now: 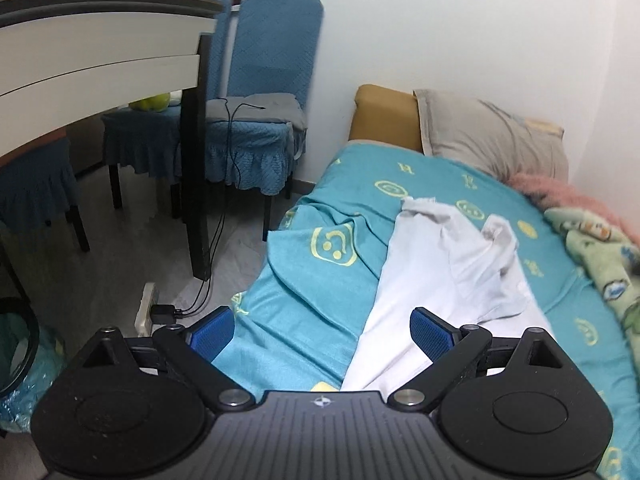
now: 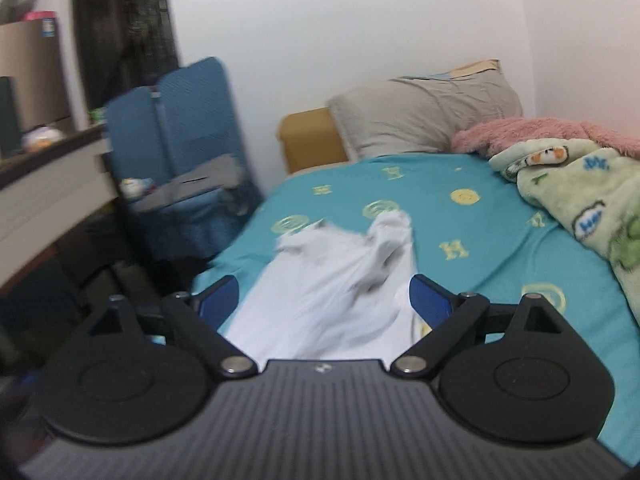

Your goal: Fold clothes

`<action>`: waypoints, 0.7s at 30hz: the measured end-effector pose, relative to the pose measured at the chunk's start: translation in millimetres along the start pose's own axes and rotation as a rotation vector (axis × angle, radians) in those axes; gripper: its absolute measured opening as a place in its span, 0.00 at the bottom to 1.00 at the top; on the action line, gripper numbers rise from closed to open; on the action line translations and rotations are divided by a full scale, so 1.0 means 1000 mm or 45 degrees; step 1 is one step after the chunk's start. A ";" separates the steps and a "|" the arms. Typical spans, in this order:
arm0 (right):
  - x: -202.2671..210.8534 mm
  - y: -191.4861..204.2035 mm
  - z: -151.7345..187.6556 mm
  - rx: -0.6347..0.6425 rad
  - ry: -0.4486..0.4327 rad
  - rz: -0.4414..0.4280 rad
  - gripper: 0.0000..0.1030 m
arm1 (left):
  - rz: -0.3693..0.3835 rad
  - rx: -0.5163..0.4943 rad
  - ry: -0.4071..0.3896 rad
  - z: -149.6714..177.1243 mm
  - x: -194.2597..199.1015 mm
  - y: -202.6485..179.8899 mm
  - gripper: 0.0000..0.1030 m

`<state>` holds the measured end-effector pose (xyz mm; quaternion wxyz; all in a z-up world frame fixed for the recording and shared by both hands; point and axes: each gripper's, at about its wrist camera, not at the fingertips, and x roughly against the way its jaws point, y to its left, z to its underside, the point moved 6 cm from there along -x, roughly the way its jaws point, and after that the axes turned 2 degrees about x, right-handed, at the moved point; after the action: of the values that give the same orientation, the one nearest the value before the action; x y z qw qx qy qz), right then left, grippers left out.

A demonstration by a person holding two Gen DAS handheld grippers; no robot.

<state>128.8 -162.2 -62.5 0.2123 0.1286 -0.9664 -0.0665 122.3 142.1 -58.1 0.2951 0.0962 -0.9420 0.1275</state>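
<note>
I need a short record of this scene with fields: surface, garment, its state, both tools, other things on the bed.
surface: bed with a teal sheet printed with yellow marks
garment: white garment, lying lengthwise on the sheet
garment state: unfolded and rumpled, far end bunched up
left tool: open, nothing between its pads
right tool: open, above the garment's near end, holding nothing
other things on bed: beige pillow at the head, pink blanket and green patterned blanket along the wall side
</note>
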 end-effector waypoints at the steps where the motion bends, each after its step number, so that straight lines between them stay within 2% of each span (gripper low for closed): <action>1: 0.019 0.002 0.008 0.023 -0.015 -0.005 0.91 | 0.021 0.012 -0.001 -0.003 0.007 0.002 0.93; 3: 0.047 0.007 0.023 0.075 -0.040 -0.013 0.91 | 0.071 0.064 0.012 -0.009 0.019 0.009 0.93; 6: 0.072 0.009 0.034 0.028 -0.038 -0.054 0.91 | 0.162 0.178 0.094 -0.016 0.030 0.024 0.93; 8: 0.082 0.009 0.038 0.017 -0.046 -0.066 0.91 | 0.230 0.223 0.205 -0.015 0.028 0.037 0.93; 11: 0.090 0.008 0.044 -0.006 -0.036 -0.082 0.91 | 0.346 0.182 0.348 -0.010 0.024 0.062 0.93; 15: 0.083 0.001 0.056 -0.100 0.032 -0.099 0.91 | 0.441 0.195 0.452 0.013 0.017 0.112 0.92; 19: 0.072 0.000 0.065 -0.185 0.104 -0.107 0.91 | 0.596 0.408 0.591 0.059 0.002 0.164 0.82; 21: 0.072 0.002 0.066 -0.189 0.112 -0.105 0.91 | 0.635 0.476 0.634 0.082 -0.007 0.182 0.78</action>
<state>37.1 -175.7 -93.7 0.2604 0.1551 -0.9424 -0.1411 38.0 290.8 -161.1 0.4519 -0.1175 -0.7967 0.3838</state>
